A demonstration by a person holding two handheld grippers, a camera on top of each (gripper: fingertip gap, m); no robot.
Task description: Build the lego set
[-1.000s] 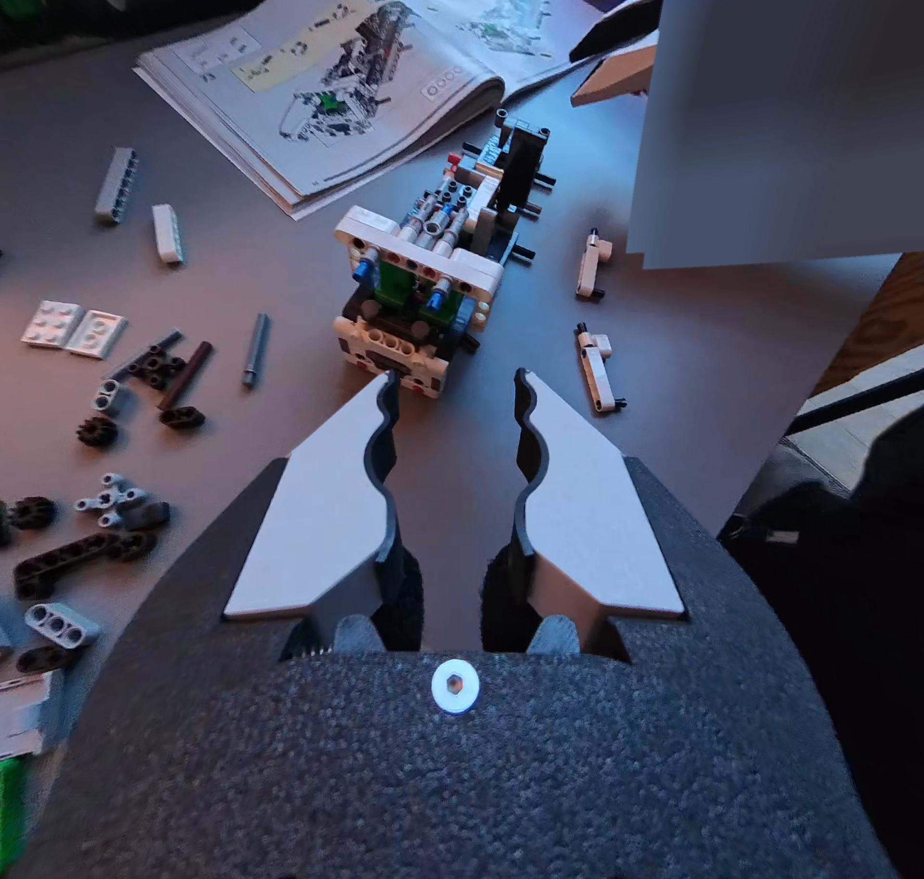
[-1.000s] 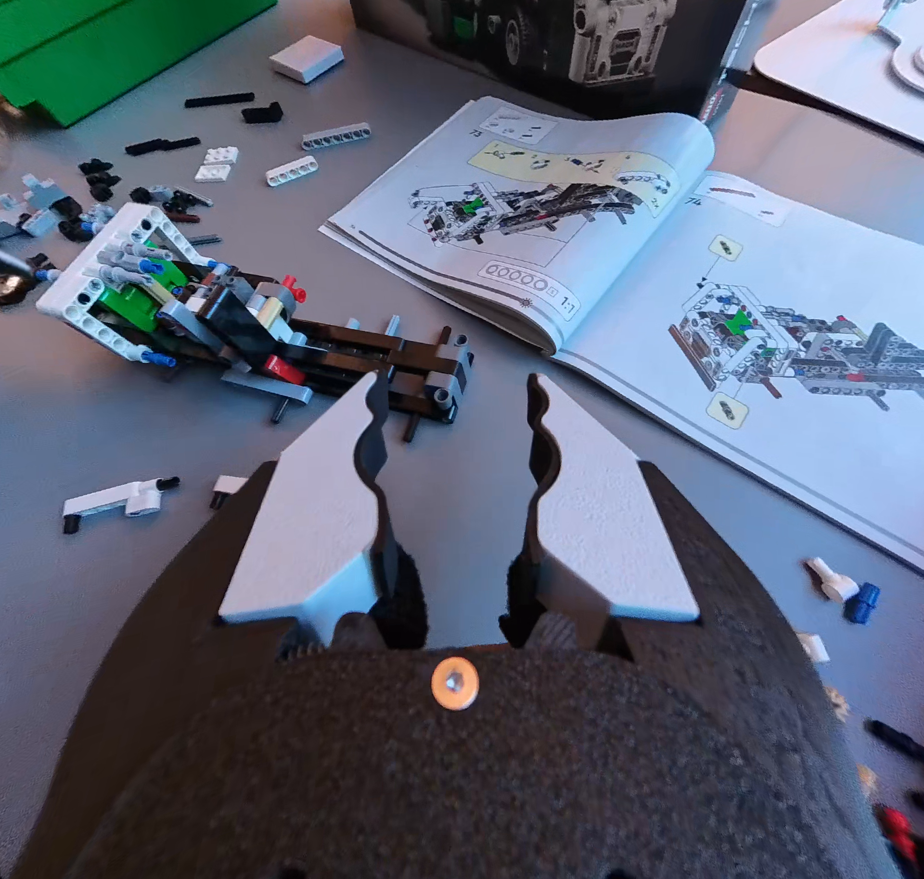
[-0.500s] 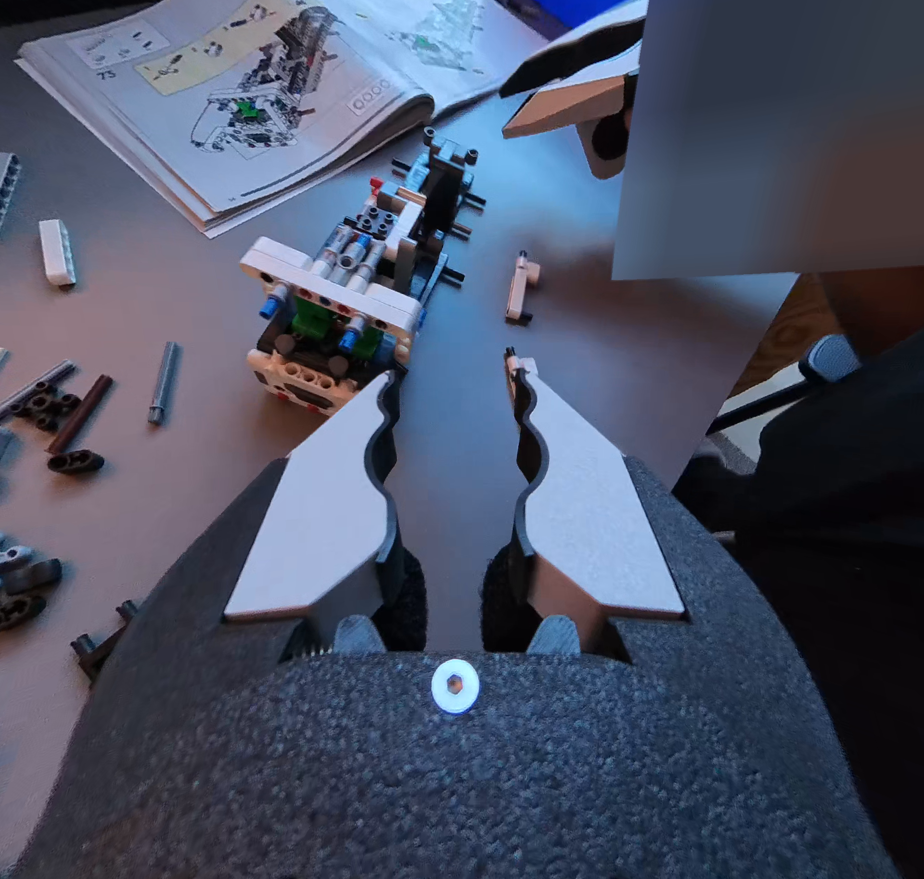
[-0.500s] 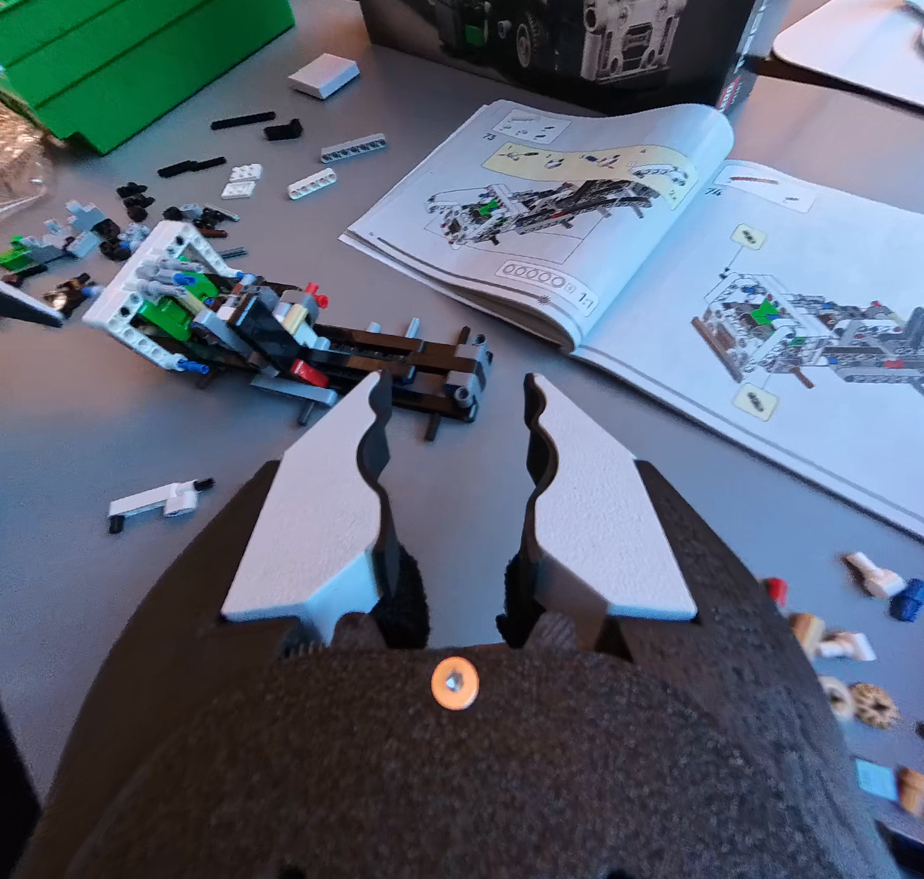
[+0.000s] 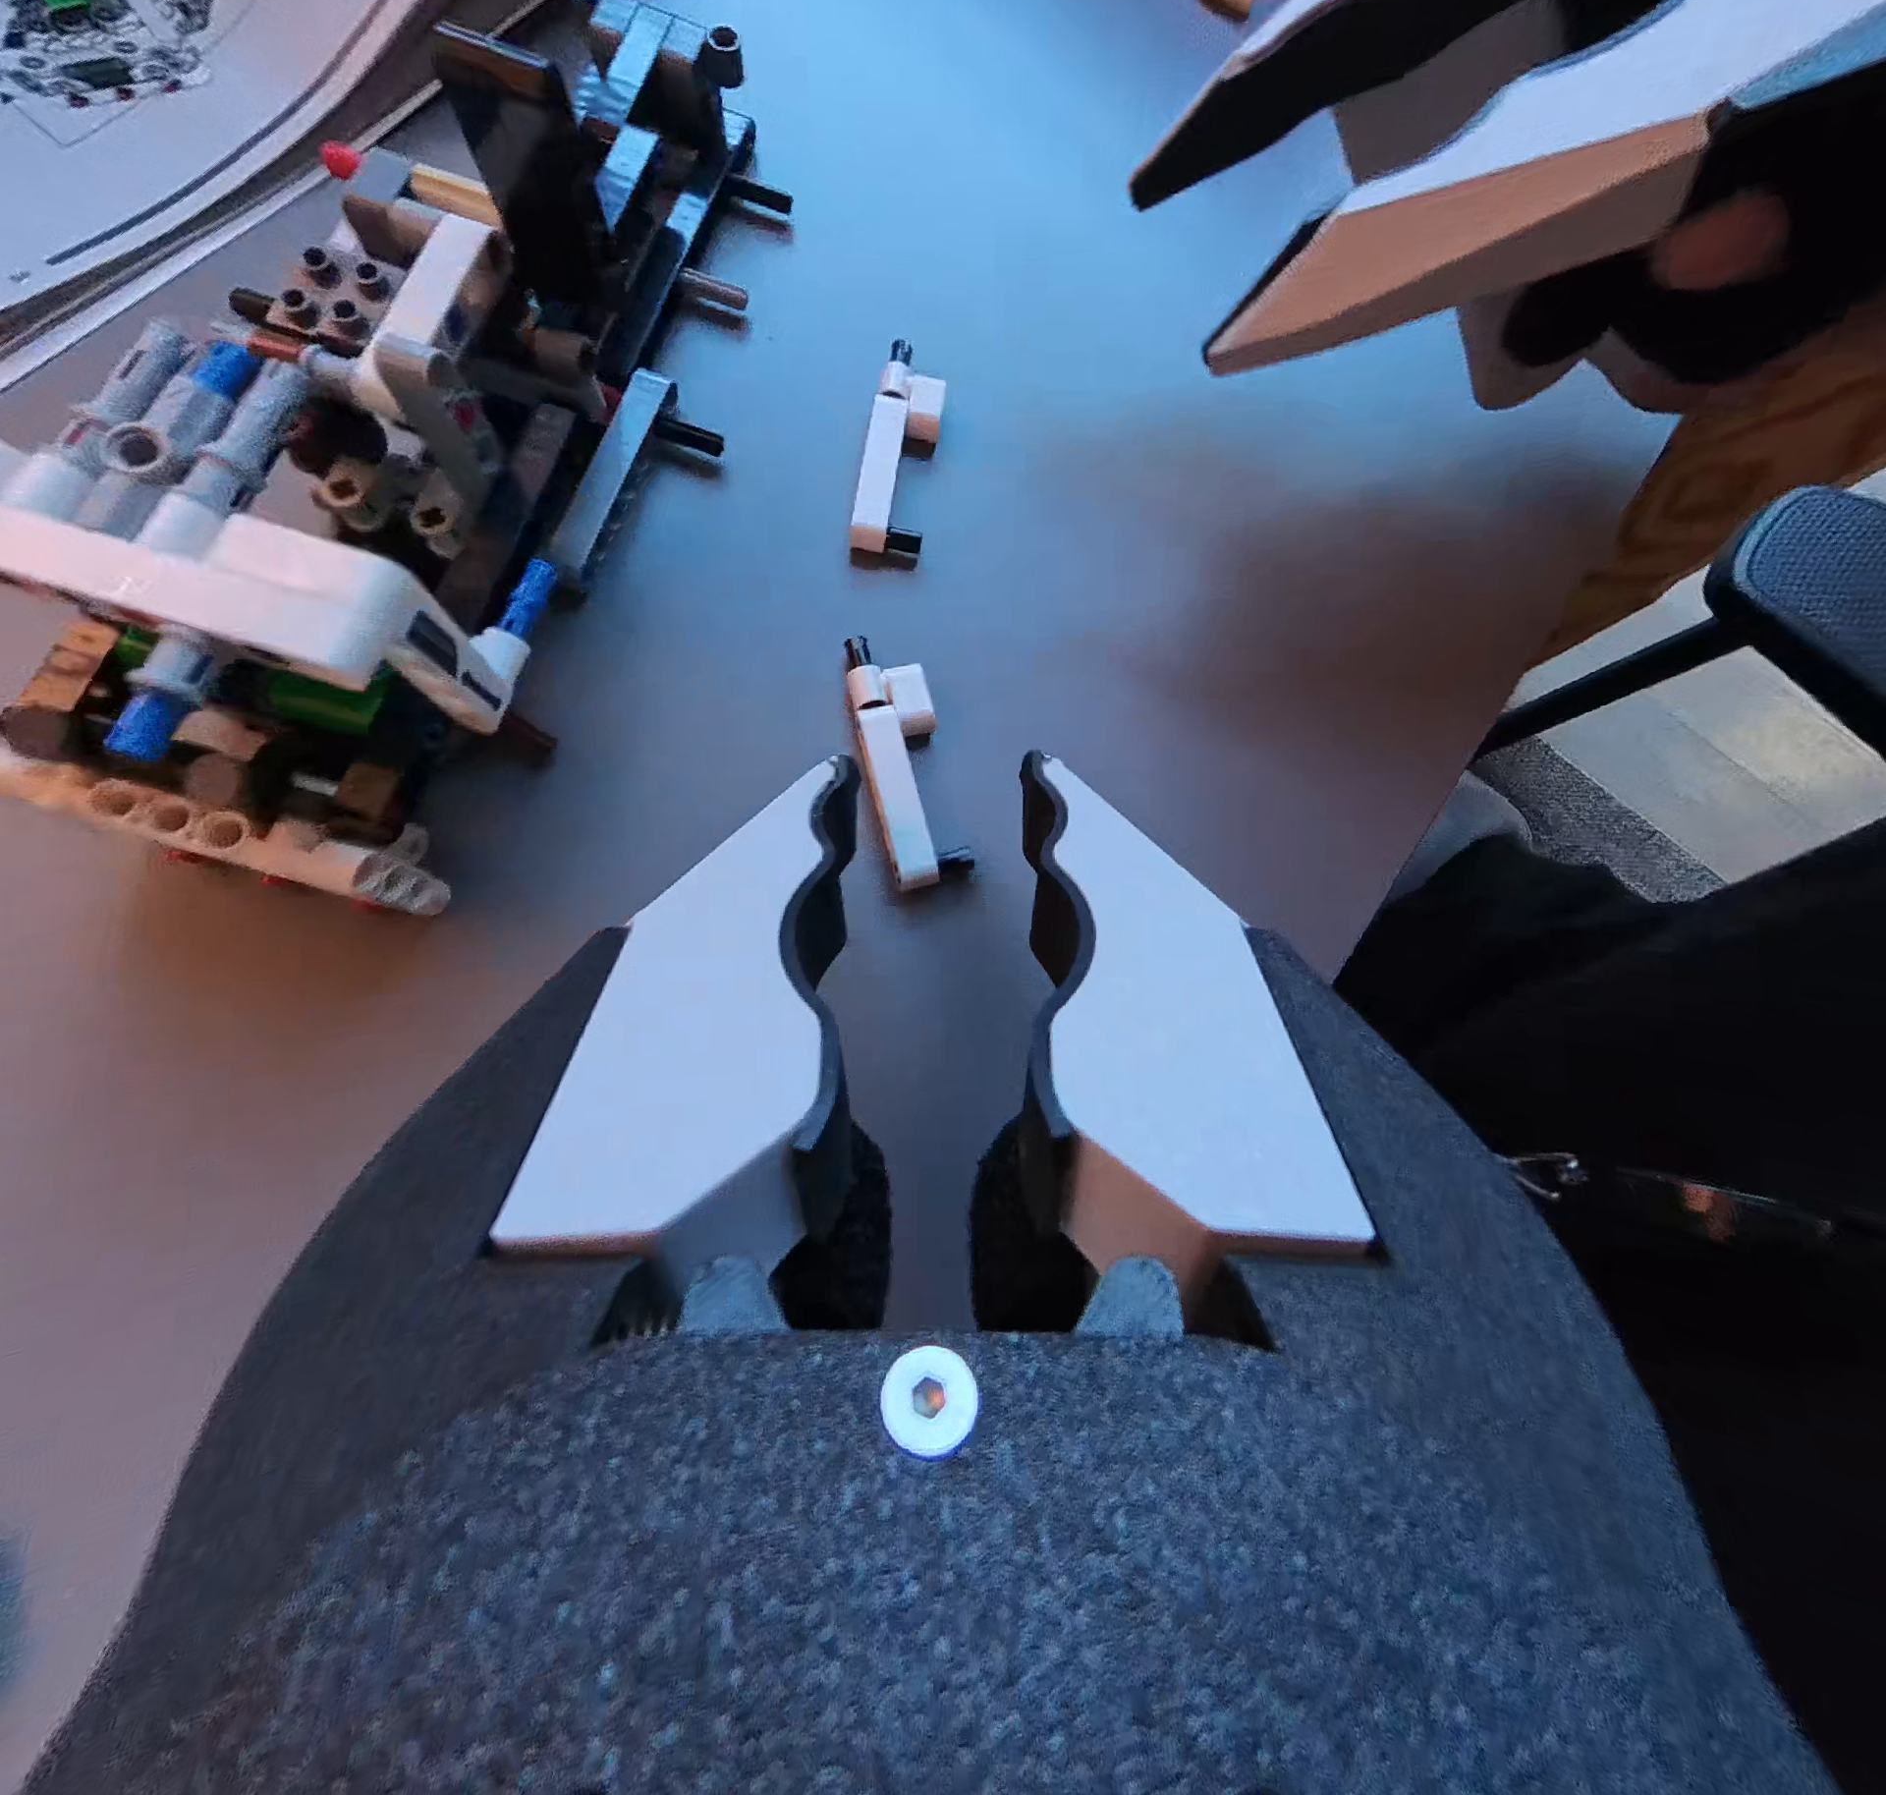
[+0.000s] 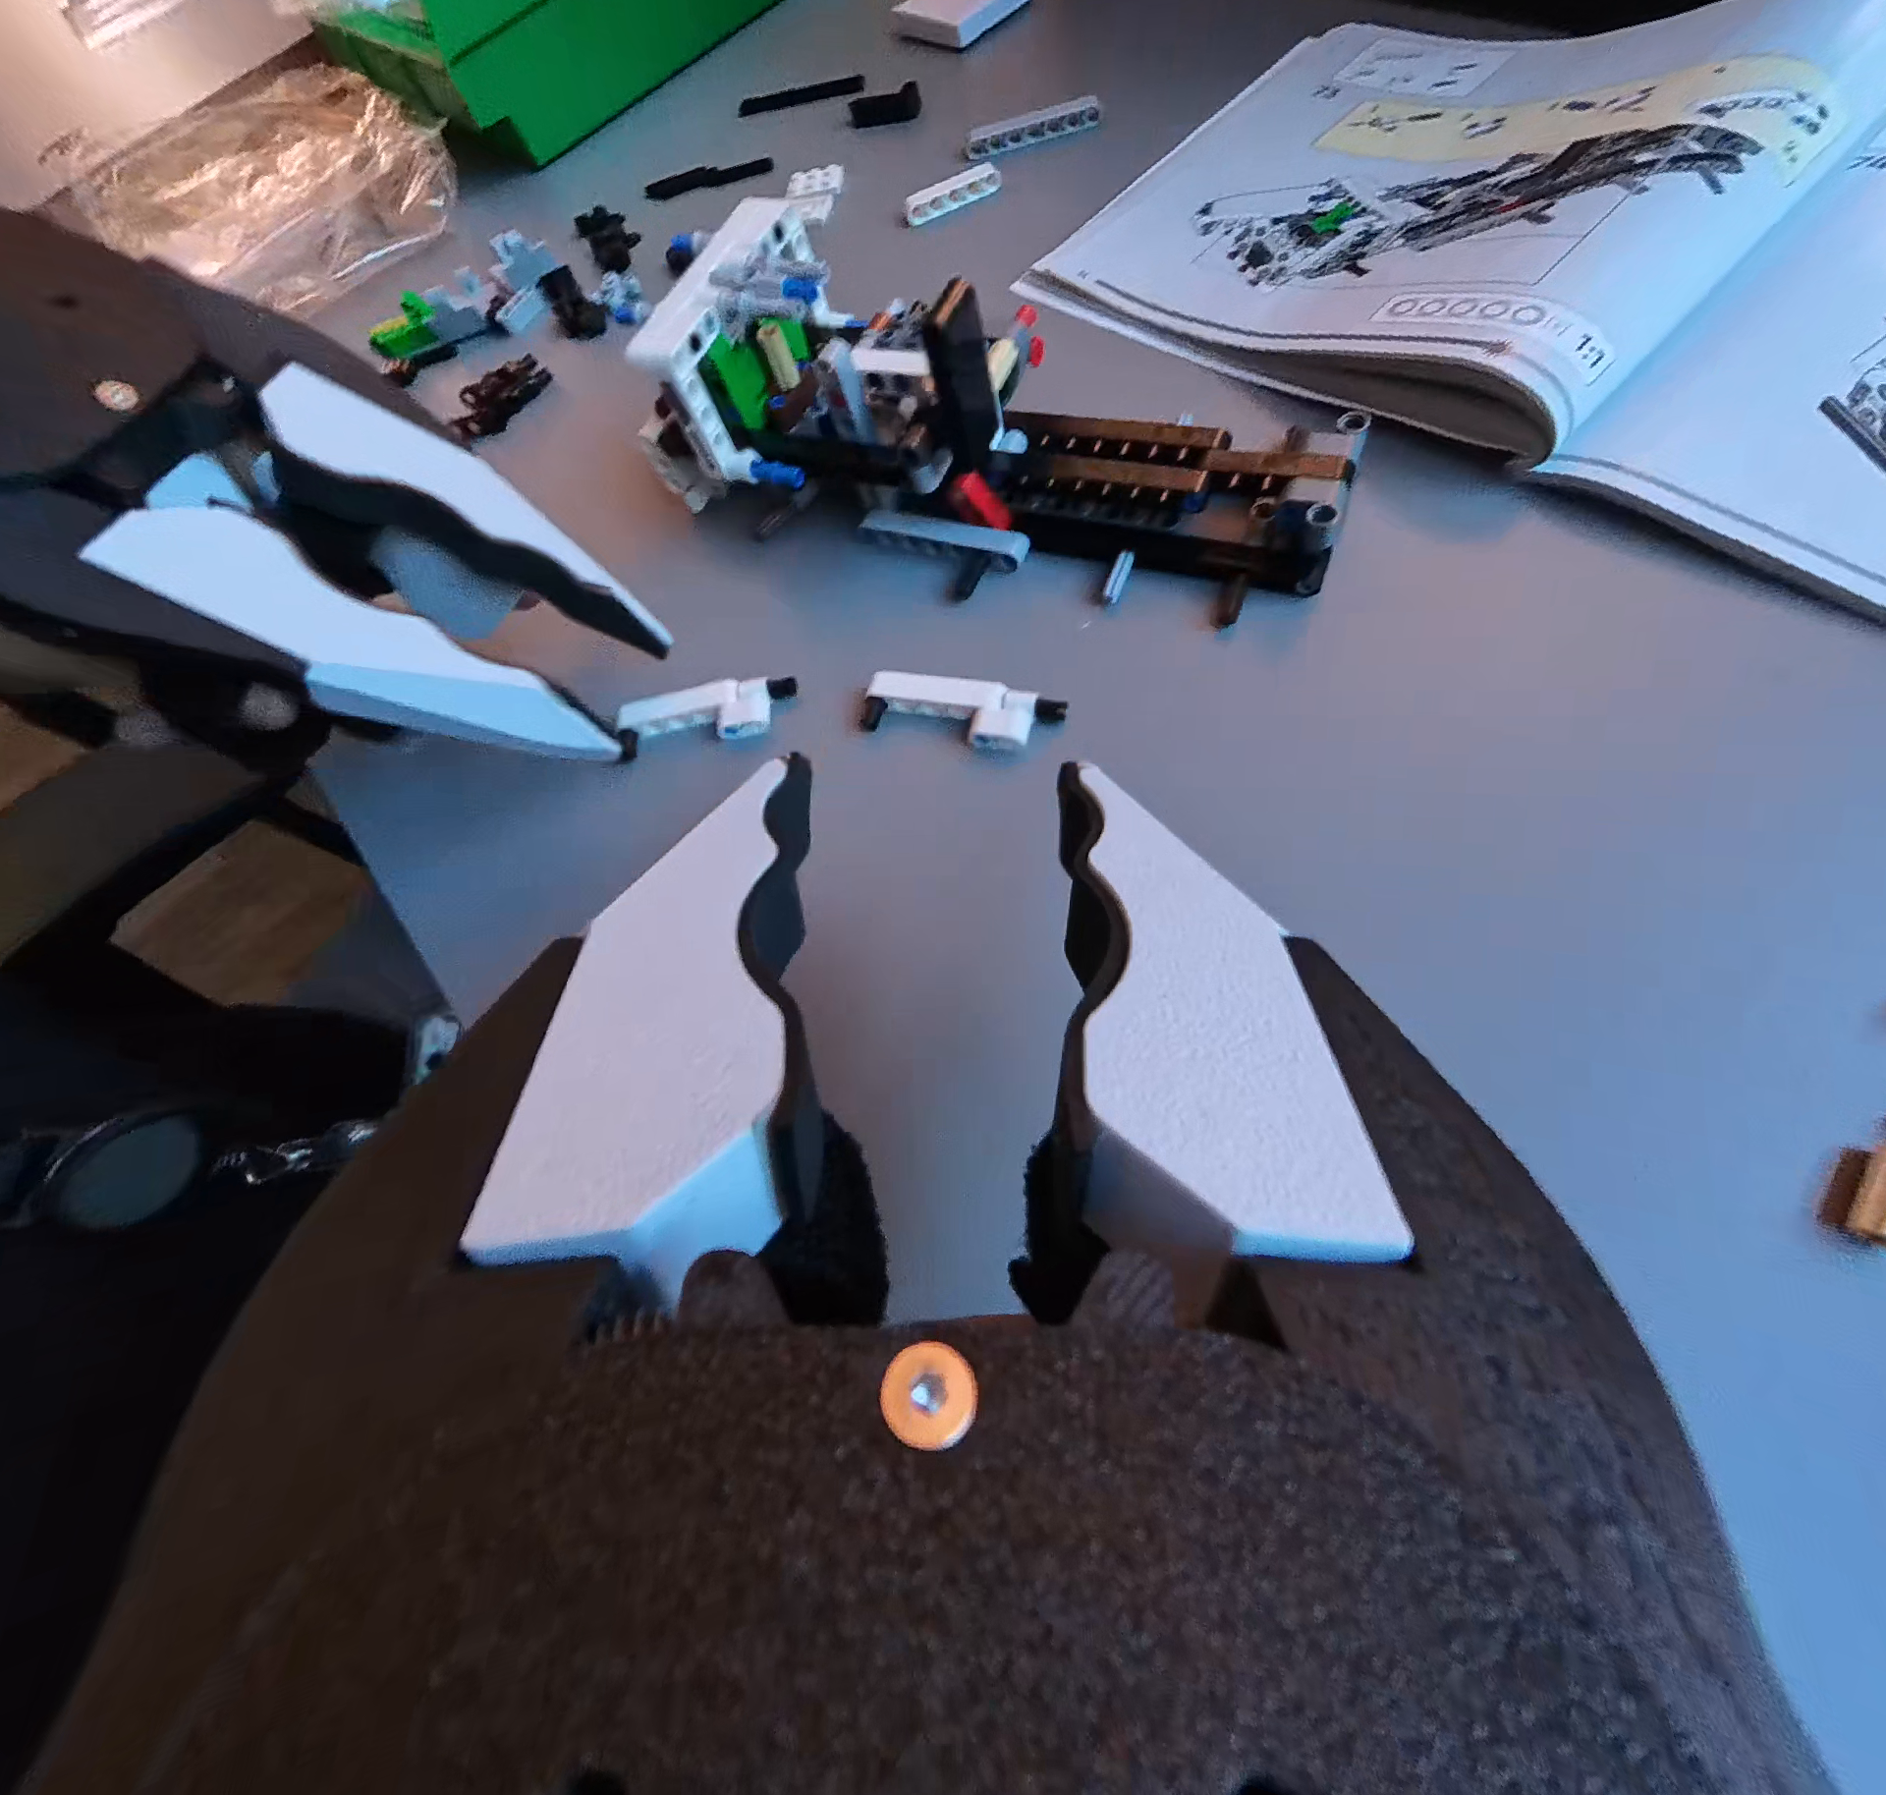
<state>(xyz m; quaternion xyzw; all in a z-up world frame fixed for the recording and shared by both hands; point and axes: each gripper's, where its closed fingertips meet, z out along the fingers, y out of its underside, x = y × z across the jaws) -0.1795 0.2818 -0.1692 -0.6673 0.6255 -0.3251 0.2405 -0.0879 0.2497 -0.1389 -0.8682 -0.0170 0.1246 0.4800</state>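
Note:
The partly built lego model (image 5: 357, 419) lies on the grey table at the left of the left wrist view, and in the middle of the right wrist view (image 6: 919, 419). Two small white pieces with black pins lie beside it. My left gripper (image 5: 937, 761) is open, low over the table, with the near end of one white piece (image 5: 898, 797) between its fingertips. The other white piece (image 5: 888, 460) lies farther off. My right gripper (image 6: 931, 766) is open and empty, just short of the two pieces (image 6: 704, 710) (image 6: 959, 705). The left gripper (image 6: 638, 693) shows at its left.
The open instruction booklet (image 6: 1531, 215) lies behind the model. A green box (image 6: 612, 11), a crumpled plastic bag (image 6: 255, 184) and several loose pieces (image 6: 531, 286) are at the back left. The table edge and a chair (image 5: 1786, 572) are to the right of the left gripper.
My left gripper has moved forward, right and down, so the near white piece now lies between its fingertips. My right gripper has swung left to face both white pieces. Both stay open.

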